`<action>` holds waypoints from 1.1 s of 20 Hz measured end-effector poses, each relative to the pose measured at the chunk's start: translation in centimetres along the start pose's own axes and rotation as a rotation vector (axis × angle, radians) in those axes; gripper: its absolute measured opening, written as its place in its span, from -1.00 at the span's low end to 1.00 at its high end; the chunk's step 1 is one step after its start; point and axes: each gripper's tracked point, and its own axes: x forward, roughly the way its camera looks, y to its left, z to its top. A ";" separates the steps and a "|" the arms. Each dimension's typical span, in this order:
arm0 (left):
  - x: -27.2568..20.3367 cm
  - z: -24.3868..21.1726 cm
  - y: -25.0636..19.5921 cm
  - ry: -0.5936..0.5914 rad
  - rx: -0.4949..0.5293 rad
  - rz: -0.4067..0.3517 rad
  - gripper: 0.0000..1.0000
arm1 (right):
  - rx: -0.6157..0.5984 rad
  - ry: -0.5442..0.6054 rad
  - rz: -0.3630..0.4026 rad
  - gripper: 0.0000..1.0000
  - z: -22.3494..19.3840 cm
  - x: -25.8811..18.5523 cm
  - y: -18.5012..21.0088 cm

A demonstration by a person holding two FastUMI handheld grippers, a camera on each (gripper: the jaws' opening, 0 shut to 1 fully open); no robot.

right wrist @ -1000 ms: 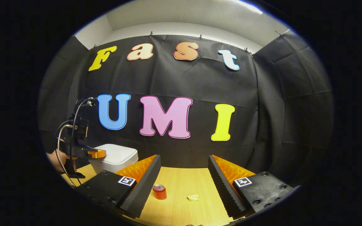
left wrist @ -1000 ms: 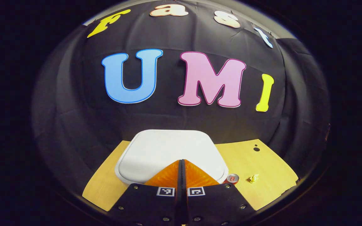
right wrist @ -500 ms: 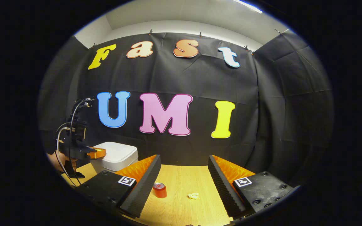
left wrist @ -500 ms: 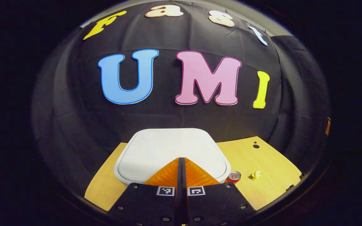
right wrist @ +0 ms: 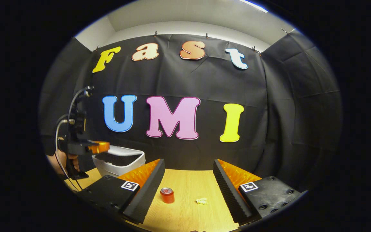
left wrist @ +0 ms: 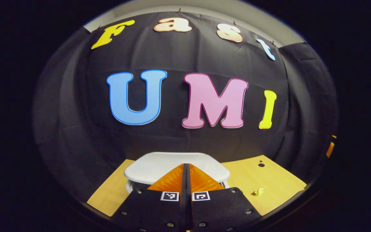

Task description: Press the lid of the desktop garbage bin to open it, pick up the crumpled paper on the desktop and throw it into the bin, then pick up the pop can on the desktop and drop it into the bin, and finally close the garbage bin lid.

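Bin lid up, both grippers off the trash.

The left gripper [left wrist: 185, 166] has its fingers pressed together on nothing, hovering just above the near edge of the white bin [right wrist: 118, 162], whose lid [left wrist: 175, 166] is tilted up. The right gripper [right wrist: 188, 167] is spread wide above the wooden table [right wrist: 185, 212]; between its fingers lie the red can [right wrist: 167, 195], upright, and the crumpled paper [right wrist: 201, 201] just right of it.

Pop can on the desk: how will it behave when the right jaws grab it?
The pop can stands upright on the table: probably stable until nudged, then apt to tip and roll. It looks small and thin-walled, likely light and dentable. Smooth sides may slip.
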 end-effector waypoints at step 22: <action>-11.9 -0.4 -8.3 -0.101 -0.070 -0.134 0.85 | -0.013 0.120 -0.052 0.95 -3.8 0.5 -2.7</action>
